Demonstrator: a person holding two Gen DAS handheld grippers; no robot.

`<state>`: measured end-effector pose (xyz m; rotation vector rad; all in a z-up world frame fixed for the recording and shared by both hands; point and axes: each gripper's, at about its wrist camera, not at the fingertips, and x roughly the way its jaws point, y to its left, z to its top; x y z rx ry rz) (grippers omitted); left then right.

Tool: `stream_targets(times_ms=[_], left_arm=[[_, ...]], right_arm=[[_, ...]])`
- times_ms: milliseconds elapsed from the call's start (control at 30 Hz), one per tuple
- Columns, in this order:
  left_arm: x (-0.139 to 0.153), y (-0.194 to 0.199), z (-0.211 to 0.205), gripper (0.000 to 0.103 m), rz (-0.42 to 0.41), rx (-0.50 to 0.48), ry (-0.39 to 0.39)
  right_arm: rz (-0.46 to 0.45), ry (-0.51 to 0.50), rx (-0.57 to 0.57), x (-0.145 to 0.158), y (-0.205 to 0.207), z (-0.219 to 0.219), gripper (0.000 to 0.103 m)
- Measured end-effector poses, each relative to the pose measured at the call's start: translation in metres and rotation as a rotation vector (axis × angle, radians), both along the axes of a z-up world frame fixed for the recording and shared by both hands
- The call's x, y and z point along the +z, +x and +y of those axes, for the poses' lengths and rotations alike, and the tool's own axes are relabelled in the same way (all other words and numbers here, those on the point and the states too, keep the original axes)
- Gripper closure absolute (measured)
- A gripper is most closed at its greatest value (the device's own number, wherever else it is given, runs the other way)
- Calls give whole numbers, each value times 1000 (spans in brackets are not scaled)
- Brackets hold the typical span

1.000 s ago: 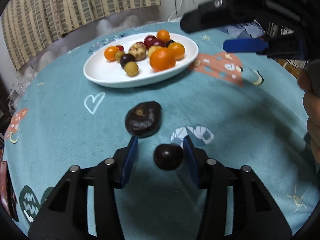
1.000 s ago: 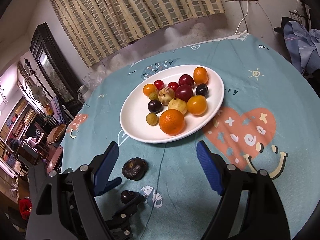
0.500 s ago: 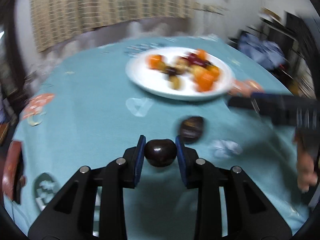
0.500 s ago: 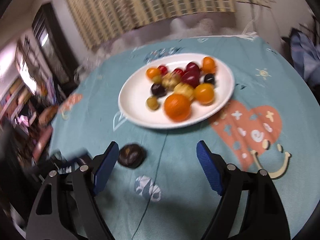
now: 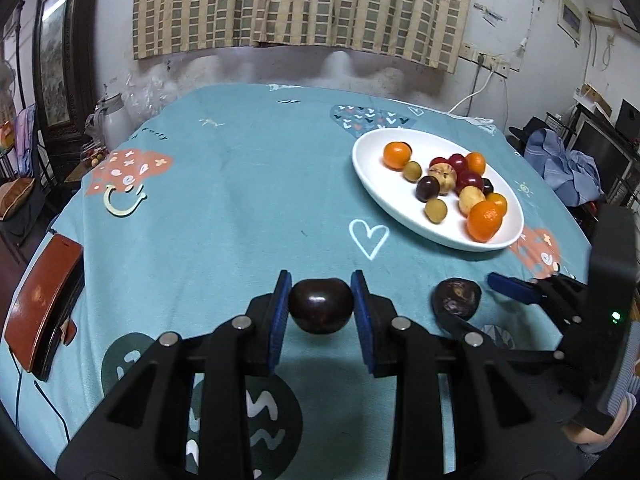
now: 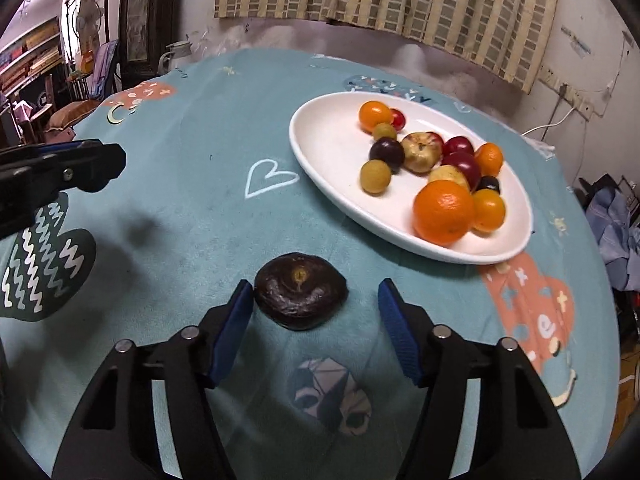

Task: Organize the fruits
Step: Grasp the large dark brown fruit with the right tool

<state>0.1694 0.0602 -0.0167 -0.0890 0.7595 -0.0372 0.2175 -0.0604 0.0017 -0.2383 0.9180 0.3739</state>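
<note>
The left gripper [image 5: 321, 312] is clamped on a smooth dark plum [image 5: 321, 310], both blue pads pressing its sides, the fruit held clear of the cloth; the right gripper [image 6: 316, 312] is closing, its jaws still apart, with the wrinkled dark fruit [image 6: 301, 289] lying on the cloth between them, close against the left pad and free of the right one. To take that fruit well, I would centre the jaws on it first, so both pads meet its widest part together; its rounded sides look likely to slip out of an uneven squeeze. Beyond lies the teal tablecloth [image 6: 208, 208] with printed hearts; further right, the white plate [image 6: 332, 152] holds oranges, plums and small green fruit; a brown case [image 5: 44, 304] lies at the table's left edge; furthest, a checked curtain [image 5: 296, 4] hangs on the wall.
</note>
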Motion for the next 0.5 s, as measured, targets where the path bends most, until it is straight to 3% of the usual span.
stream_targets(times_ms=[133, 300, 500], left_arm=[[-4, 1, -3, 72, 12, -8, 4], [-11, 4, -5, 72, 33, -13, 14], [-18, 5, -12, 72, 48, -26, 38]], right_arm=[[-1, -14, 20, -3, -1, 7, 55], [3, 32, 5, 3, -5, -1, 56], [-39, 147, -70, 34, -20, -45, 56]])
